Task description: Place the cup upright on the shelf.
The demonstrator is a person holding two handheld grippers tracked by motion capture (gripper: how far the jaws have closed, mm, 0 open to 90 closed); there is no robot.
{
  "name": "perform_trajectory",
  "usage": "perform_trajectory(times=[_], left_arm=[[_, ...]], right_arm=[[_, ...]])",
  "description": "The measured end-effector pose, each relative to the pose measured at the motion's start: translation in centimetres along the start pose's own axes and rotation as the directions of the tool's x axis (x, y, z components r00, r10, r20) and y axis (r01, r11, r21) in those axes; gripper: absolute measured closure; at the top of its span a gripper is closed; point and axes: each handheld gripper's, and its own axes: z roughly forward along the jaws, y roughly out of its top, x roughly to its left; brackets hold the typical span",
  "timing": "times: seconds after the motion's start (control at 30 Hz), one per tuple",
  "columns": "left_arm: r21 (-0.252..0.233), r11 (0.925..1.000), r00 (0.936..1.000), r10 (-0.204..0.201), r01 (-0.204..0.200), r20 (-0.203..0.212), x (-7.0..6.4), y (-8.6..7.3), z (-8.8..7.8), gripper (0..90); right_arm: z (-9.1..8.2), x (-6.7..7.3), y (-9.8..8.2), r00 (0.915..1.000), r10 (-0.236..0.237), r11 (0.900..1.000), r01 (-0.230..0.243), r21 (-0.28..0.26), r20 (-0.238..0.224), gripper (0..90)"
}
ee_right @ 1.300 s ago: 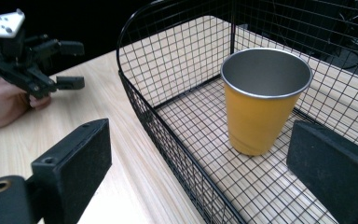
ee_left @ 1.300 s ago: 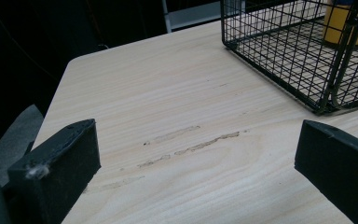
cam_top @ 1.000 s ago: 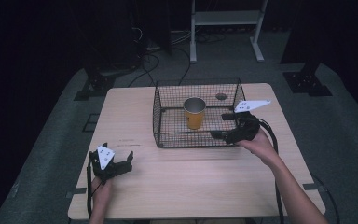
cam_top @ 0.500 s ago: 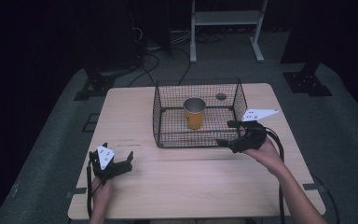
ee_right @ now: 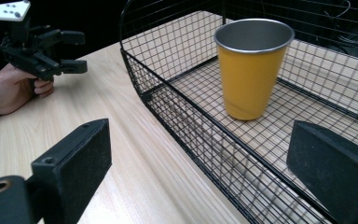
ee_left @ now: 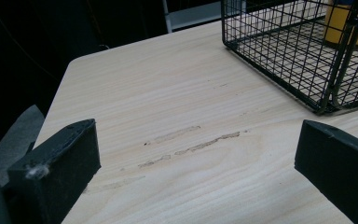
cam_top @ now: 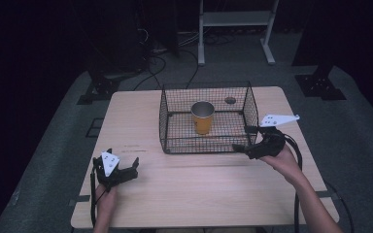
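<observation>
A black wire basket point(cam_top: 175, 121) stands on the far middle of the wooden table point(cam_top: 194, 184). A yellow cup with a metal inside point(cam_top: 203, 119) stands upright in it. My right gripper point(cam_top: 244, 139) hovers open just outside the basket's near right corner, jaws pointing left at it. From the right gripper view the cup point(ee_right: 251, 70) is beyond the basket's wire wall point(ee_right: 177, 112), and my right gripper point(ee_right: 200, 154) holds nothing. My left gripper point(cam_top: 124, 171) rests open near the table's front left. Its own view shows bare wood between the jaws of my left gripper point(ee_left: 198, 158).
A small round grommet point(cam_top: 230, 100) sits in the table behind the basket. A white metal stand point(cam_top: 235, 29) and cables are on the floor beyond the table. The basket's corner point(ee_left: 326, 93) lies ahead and right of the left gripper.
My right gripper has drawn back from the basket's right rim, toward the near right and slightly lower. The left gripper, basket and cup have stayed put.
</observation>
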Motion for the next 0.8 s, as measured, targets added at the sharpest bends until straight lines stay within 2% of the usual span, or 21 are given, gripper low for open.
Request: perform_trajectory(times=[0.1, 0.27, 0.3, 0.43, 0.8], left_arm=[[0.0, 1.0, 1.0, 0.0, 0.0, 0.0, 0.0, 0.0, 0.0, 0.0], [-0.001, 1.0, 1.0, 0.001, -0.001, 0.0, 0.0, 0.0, 0.0, 0.0], [-0.001, 1.0, 1.0, 0.0, 0.0, 0.0, 0.0, 0.0, 0.0, 0.0], [-0.001, 1.0, 1.0, 0.002, -0.002, -0.001, 0.0, 0.0, 0.0, 0.0], [0.0, 1.0, 1.0, 0.001, -0.001, -0.001, 0.0, 0.0, 0.0, 0.0]], right_arm=[[-0.4, -0.3, -0.1, 0.9999, 0.005, 1.0, -0.005, 0.001, 0.014, 5.8], [-1.5, -0.6, -0.6, 0.9994, 0.018, 0.999, -0.017, -0.028, 0.029, 5.8], [-2.0, -0.6, -0.7, 0.9989, 0.013, 1.0, -0.012, -0.028, 0.045, 5.8], [-3.1, -0.6, -1.4, 0.9978, 0.021, 0.999, -0.018, -0.048, 0.063, 5.8], [-4.4, -0.4, -3.5, 0.9957, 0.045, 0.998, -0.042, -0.046, 0.081, 5.8]])
